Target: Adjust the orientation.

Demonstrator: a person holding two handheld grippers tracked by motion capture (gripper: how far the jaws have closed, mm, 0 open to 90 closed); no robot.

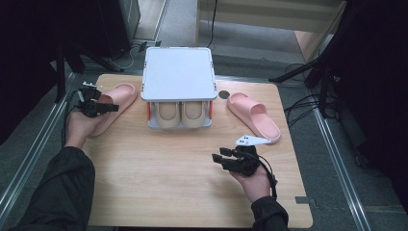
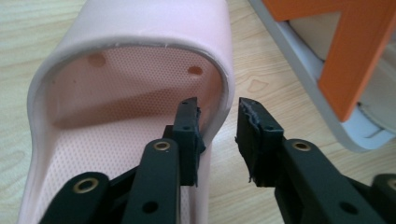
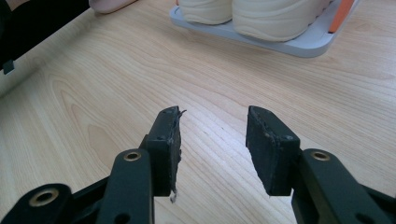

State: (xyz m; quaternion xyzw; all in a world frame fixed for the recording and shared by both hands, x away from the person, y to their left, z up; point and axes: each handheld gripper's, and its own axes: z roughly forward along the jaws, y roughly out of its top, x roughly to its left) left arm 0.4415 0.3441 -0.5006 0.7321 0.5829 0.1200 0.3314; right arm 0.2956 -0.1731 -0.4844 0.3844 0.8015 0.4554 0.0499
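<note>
A pink slipper (image 1: pixel 120 96) lies at the table's left, toe pointing toward the far right. My left gripper (image 1: pixel 113 108) is over it. In the left gripper view the left gripper (image 2: pixel 218 107) stands open astride the strap's side edge of the pink slipper (image 2: pixel 140 28), with one jaw inside the strap opening against the wall and the other outside, a little apart from it. A second pink slipper (image 1: pixel 254 117) lies at the right. My right gripper (image 1: pixel 219 155) hovers open over bare wood in front of it; the right gripper (image 3: pixel 213 114) has nothing between its fingers.
A grey two-level shoe rack (image 1: pixel 178 72) with orange posts (image 2: pixel 355 56) stands at the middle back, a pair of beige shoes (image 1: pixel 180 113) on its lower shelf. A dark round disc (image 1: pixel 223 94) sits right of the rack. The wooden table (image 1: pixel 168 183) has open room in front.
</note>
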